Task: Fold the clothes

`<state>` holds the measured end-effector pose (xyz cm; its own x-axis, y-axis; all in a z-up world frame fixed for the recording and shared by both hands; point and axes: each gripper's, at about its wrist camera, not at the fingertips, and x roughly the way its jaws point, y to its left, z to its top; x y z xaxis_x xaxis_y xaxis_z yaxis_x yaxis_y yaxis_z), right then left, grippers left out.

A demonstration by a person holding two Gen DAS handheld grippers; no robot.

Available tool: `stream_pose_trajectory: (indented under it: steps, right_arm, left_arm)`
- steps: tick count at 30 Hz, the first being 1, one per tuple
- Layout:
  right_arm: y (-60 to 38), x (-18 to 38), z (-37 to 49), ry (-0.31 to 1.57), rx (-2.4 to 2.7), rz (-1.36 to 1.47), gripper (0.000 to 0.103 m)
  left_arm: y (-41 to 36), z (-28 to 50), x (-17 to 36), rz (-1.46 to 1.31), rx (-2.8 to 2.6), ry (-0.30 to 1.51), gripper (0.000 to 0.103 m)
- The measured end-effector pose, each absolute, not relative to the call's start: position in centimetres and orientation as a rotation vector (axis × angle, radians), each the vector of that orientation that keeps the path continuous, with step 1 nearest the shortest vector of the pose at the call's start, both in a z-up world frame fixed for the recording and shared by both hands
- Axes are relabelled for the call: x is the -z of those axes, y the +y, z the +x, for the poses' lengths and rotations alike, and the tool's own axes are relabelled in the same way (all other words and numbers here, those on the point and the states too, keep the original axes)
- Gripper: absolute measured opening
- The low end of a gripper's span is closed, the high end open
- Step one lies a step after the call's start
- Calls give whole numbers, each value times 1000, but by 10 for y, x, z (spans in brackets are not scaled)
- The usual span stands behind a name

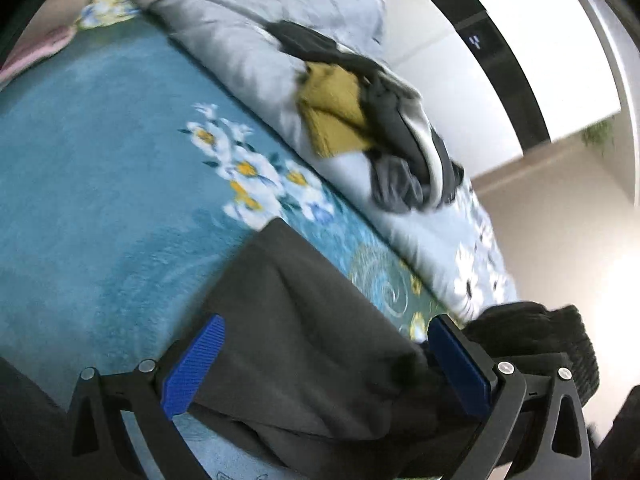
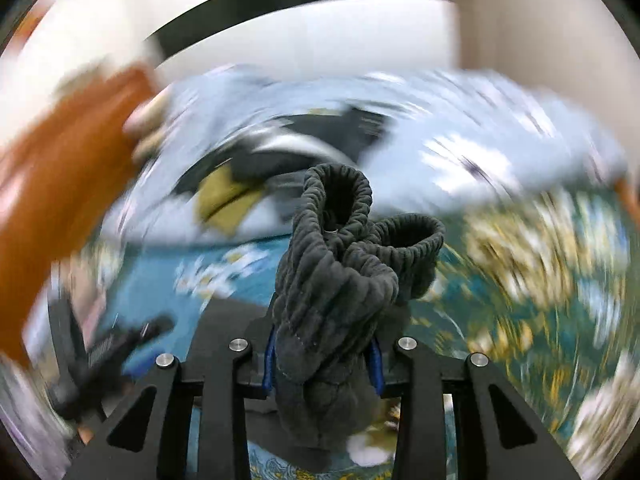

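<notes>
A dark grey pair of trousers [image 1: 304, 340] lies on the teal flowered blanket [image 1: 100, 184], one leg running up between my left fingers. My left gripper [image 1: 326, 360] is open, its blue pads [image 1: 192, 368] wide apart on either side of the cloth. My right gripper [image 2: 324, 364] is shut on the trousers' bunched elastic waistband [image 2: 340, 272], which stands up from the jaws. That waistband also shows at the lower right of the left wrist view [image 1: 532, 328]. The right wrist view is heavily blurred.
A pile of clothes, dark grey and mustard yellow [image 1: 360, 120], lies on a pale grey flowered quilt [image 1: 248, 40] behind the trousers. An orange sleeve and a hand [image 2: 72, 152] are at the left. A white wall with a black band [image 1: 504, 40] stands beyond.
</notes>
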<state>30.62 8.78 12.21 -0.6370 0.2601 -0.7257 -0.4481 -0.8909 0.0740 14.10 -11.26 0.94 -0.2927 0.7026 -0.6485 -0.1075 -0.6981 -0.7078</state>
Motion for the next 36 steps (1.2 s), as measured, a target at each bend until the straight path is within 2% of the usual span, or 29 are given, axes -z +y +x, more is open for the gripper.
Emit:
stream_pose_trajectory:
  steps: [2,6,10,12,15,20,28,31,32,33,34,36]
  right_arm:
    - [48,-111,275,123,-2543,-1154,37]
    - [0,-71,228,-174,-2504,-1337,38]
    - [-16,-42,213,-273,-2484,-1450,47]
    - [-14,-40,216,-230,-2552,-1497,63]
    - [-1,-37,233,-51,-2656,-1597,65]
    - [44,-47,256,148,-2635,-1493,65]
    - [114,-36,281,423,-2450,-1442,66]
    - [126,-33,298,541,-2417,-1436,66]
    - [127,-33,304,565,-2409,-1434,66]
    - [129,-32,308,584,-2404,-1434,66]
    - [131,-31,311,604,-2401,-1434,66]
    - [134,-30,315,624,-2400,-1427,66]
  left_arm:
    - [-123,140,-7,-1425,-2034,-826,103]
    - [-141,134,-4,-1389,-1990,-962,103]
    - [-144,132,-3,-1373,-1950,-995,103]
    - [-143,131,-3,-1376,-1941,-997,103]
    - [-138,130,3,-1408,-1904,-1002,103]
    - [-126,131,15,-1499,-1827,-988,103]
    - [-63,152,-2,-1494,-1814,-509,102]
    - [-43,165,-8,-1471,-1794,-350,95]
    - [-39,167,-7,-1481,-1793,-316,89]
    - [-37,168,-6,-1491,-1789,-303,76]
    - [-38,168,-4,-1502,-1782,-310,69]
    - [-45,164,-2,-1514,-1773,-373,47]
